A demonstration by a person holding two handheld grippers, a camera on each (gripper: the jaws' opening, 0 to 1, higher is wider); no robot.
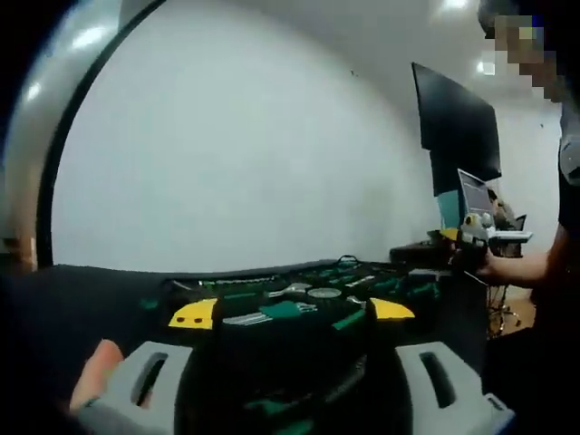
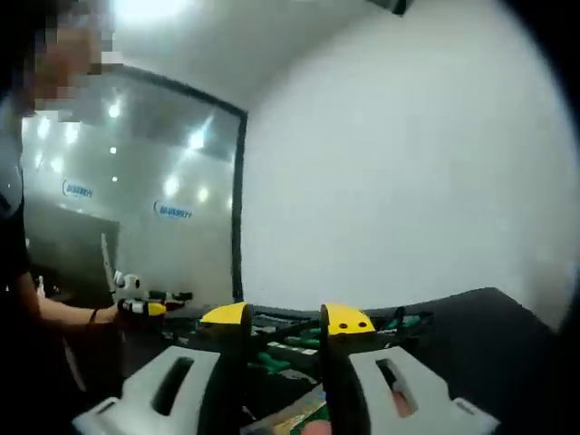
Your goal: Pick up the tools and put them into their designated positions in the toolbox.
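Yellow tips cap my left gripper (image 1: 290, 313), its fingers wide apart over the toolbox (image 1: 299, 299) on the dark worktop (image 1: 82, 299); my right gripper (image 2: 285, 319) is narrower, holding nothing; green tools (image 2: 299, 343) lie inside.

White wall (image 1: 245, 154), glass partition (image 2: 127, 190)

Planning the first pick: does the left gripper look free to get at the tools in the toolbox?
Probably yes. The left gripper is open and points at the toolbox, with tools lying exposed ahead and nothing between.
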